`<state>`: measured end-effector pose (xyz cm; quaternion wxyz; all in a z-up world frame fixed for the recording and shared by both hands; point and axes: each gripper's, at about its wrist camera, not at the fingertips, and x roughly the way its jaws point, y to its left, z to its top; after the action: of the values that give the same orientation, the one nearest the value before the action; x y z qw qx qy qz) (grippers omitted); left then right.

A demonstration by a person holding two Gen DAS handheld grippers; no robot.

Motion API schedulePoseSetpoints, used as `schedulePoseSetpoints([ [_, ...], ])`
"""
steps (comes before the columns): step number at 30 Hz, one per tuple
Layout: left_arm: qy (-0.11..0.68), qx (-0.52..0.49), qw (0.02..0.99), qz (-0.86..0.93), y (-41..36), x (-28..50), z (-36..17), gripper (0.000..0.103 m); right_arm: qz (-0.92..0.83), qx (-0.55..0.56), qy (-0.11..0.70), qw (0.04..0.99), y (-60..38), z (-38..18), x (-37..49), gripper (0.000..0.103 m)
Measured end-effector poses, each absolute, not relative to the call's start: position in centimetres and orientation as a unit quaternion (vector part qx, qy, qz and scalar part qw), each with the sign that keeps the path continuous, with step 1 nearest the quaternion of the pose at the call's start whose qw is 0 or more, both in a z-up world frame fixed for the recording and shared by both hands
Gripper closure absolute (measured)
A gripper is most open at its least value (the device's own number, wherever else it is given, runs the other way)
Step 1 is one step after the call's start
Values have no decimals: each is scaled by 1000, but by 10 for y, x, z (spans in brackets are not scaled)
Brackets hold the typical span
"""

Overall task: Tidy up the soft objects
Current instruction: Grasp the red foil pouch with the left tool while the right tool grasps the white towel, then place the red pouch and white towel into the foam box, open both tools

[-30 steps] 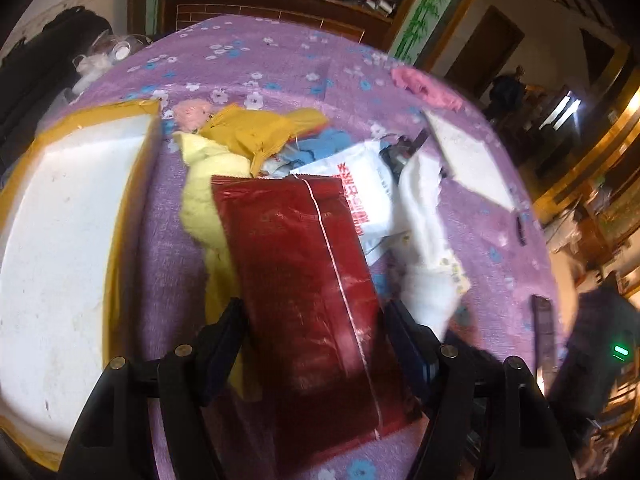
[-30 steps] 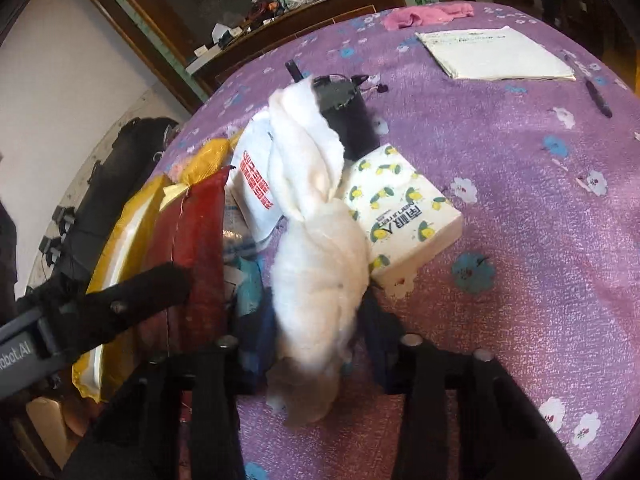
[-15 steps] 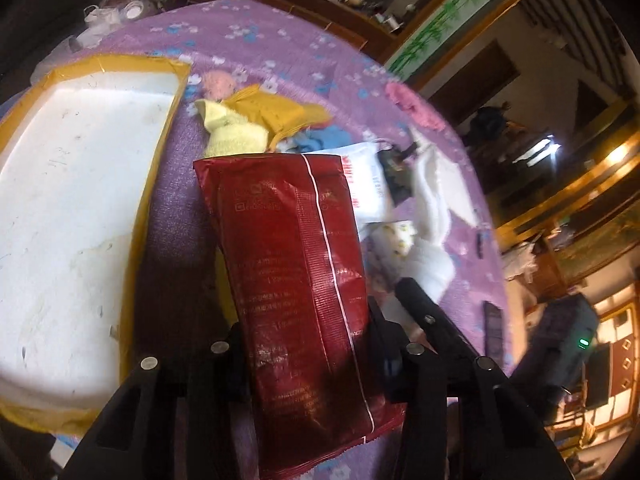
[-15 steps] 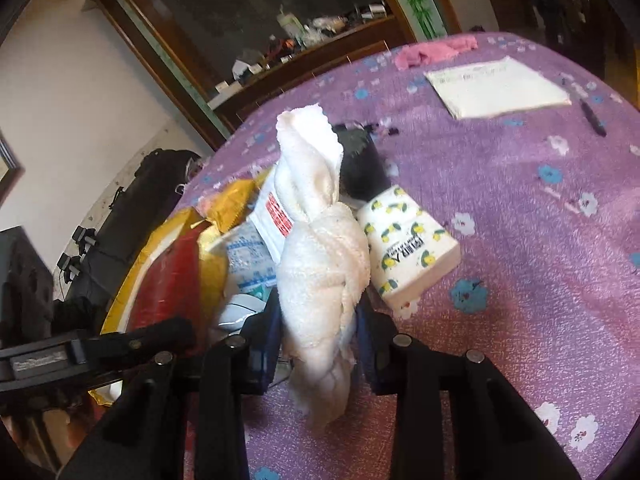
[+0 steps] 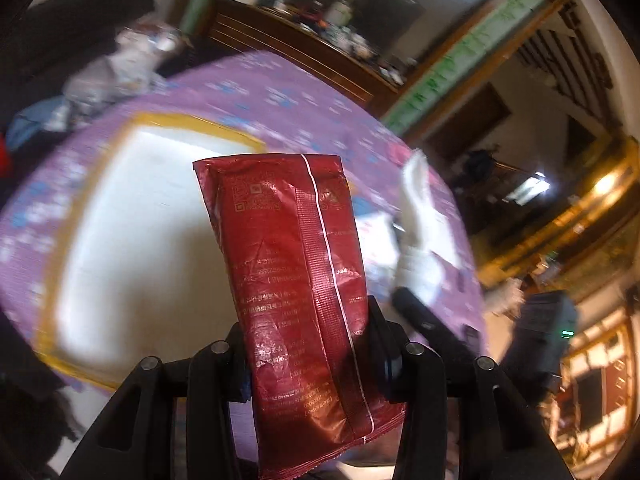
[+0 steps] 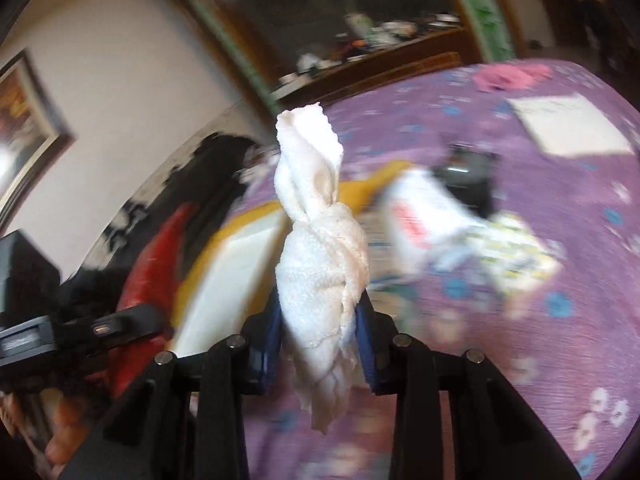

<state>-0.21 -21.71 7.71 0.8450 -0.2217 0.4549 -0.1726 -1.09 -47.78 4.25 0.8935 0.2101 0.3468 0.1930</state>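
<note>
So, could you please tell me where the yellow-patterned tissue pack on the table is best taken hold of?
Grip the tissue pack across its two long sides, coming straight down from above. It lies flat on the purple tablecloth, a soft block with its top face clear; a white printed bag crowds its left end.

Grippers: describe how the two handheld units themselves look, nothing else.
Both the left gripper and the right gripper have matte black angular linkage arms studded with round silver pivot screws. The right one's fingers carry blue pads. Seen from the right wrist view, the left unit's black body shows a small port and white lettering, unreadable.
</note>
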Motion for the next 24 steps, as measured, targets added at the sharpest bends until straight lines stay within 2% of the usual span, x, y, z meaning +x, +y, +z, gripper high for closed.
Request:
schedulePoseSetpoints([
  [10, 480, -175, 858, -58, -147, 27, 32, 57, 259, 161, 419, 855, -359, 35, 33, 70],
  [16, 515, -108, 850, -24, -155, 54, -8, 56, 223, 120, 459, 852, -328, 10, 46, 70],
  [21, 504, -95, 858, -24, -158, 51, -11, 56, 208, 84, 442, 869, -326, 10, 40, 68],
  [24, 499, -121, 858, -24, -149, 46, -6, 49, 220, 89, 440, 866, -328, 11, 37, 63],
])
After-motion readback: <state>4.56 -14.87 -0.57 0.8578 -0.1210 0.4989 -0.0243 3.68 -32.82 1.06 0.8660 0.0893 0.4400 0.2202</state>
